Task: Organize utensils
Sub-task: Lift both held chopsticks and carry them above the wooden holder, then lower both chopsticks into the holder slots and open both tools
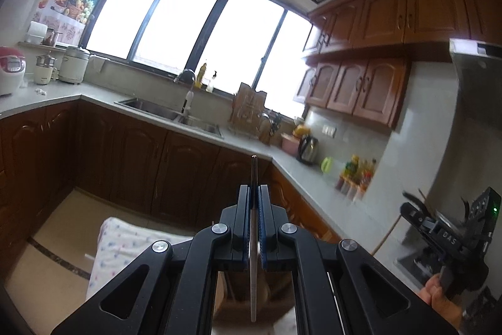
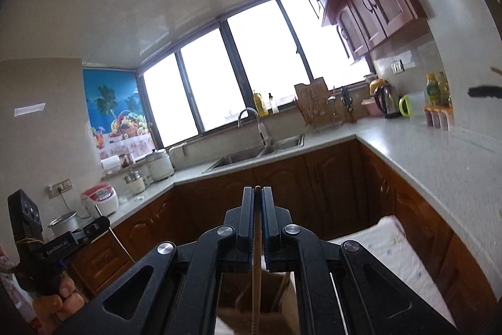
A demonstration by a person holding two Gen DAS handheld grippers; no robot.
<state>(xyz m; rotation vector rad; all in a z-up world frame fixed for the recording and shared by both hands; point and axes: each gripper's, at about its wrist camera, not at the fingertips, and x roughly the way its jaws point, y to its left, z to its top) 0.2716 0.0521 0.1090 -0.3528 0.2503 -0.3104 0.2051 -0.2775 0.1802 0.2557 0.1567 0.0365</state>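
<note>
Utensils here are two slim sticks, most likely chopsticks, one in each tool and both raised high above the kitchen floor. In the left wrist view the left tool is clenched on a pale metal-looking chopstick, whose dark tip stands up past the jaws while the longer pale part hangs down below them. In the right wrist view the right tool is clenched on a wooden chopstick, its top just level with the jaw ends and its shaft running down toward a brown open-topped holder seen directly under the jaws; a second stick seems to lean inside it, though that is hard to make out. A cloth with a small printed pattern lies beside the holder. I judge both sticks to be light, stiff and thin, so weight is no concern, but the metal one looks smooth and could slide or swivel between the pads if the hold loosens. Each is gripped part-way along the shaft, which suits lowering it end first; a hold nearer the middle would swing less. The kitchen worktop with its sink lies well apart from both tools and plays no part at present.
</note>
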